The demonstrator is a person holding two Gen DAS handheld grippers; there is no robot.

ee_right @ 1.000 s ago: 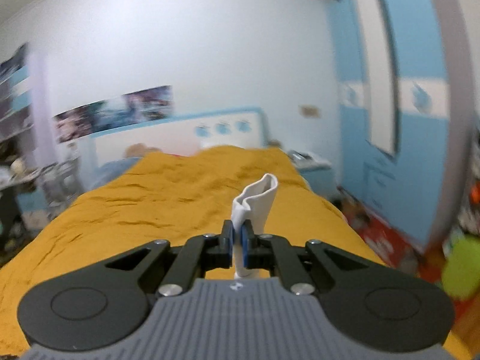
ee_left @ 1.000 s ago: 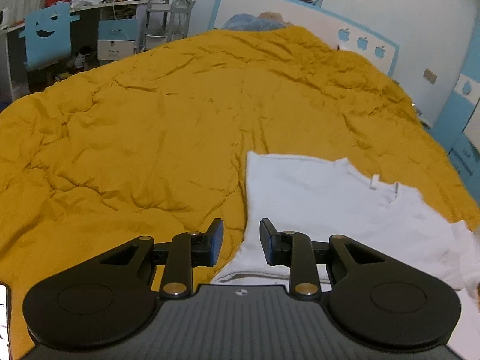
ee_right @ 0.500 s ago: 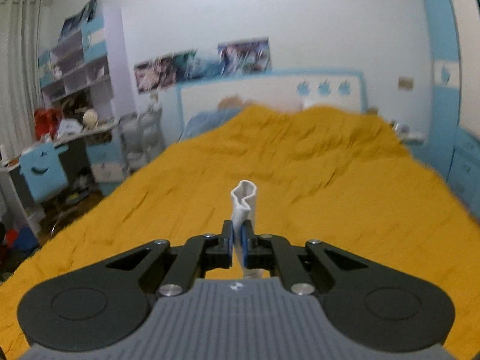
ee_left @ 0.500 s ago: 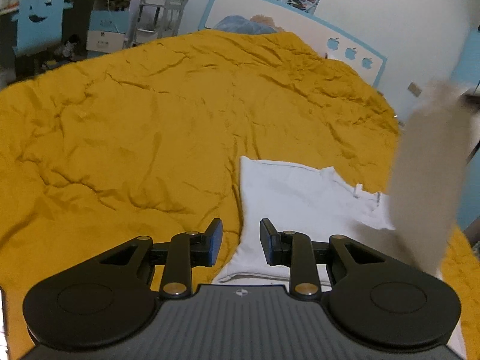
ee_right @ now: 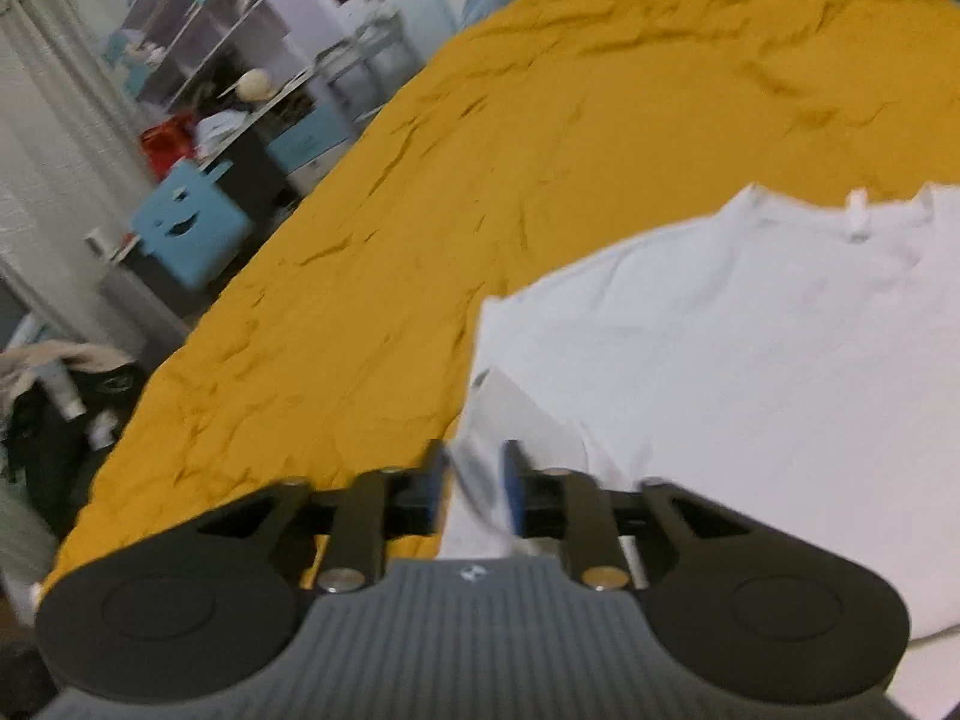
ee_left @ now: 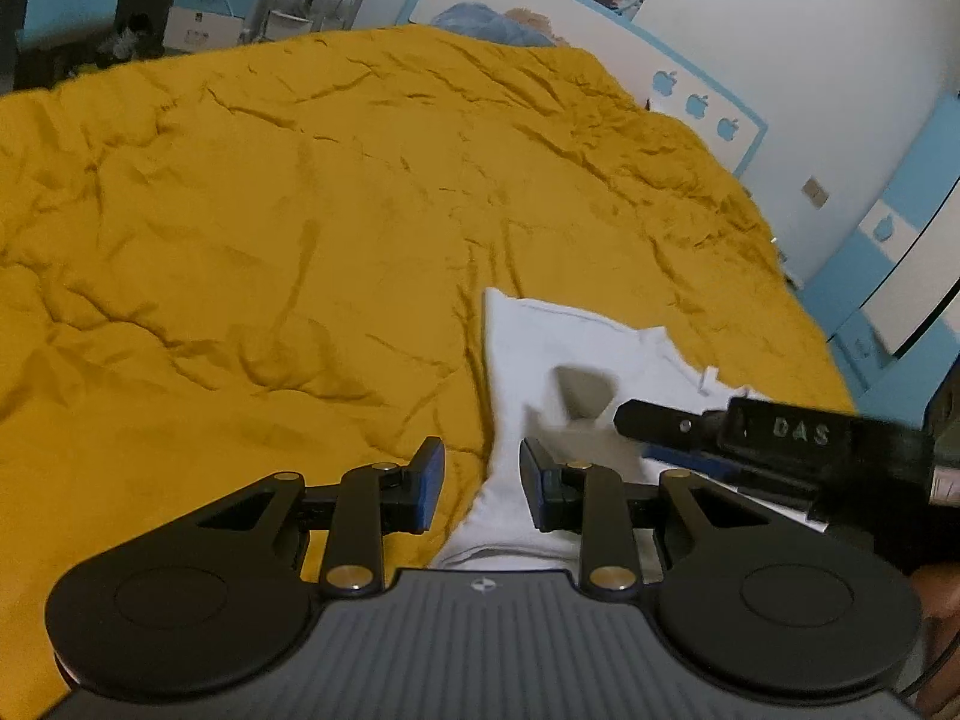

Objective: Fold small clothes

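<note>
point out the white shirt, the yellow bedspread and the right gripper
white shirt (ee_right: 750,348): right wrist view, flat middle of the body.
yellow bedspread (ee_left: 270,240): left wrist view, wrinkled open area.
right gripper (ee_right: 474,483): right wrist view, gap between its fingertips.

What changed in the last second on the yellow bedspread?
The right gripper swung down from mid-air, carrying the white cotton T-shirt's sleeve across its body; its jaws have just been opening, fabric between them. The left gripper stayed open over the shirt's left edge. The wrinkled yellow bedspread is unchanged.
</note>
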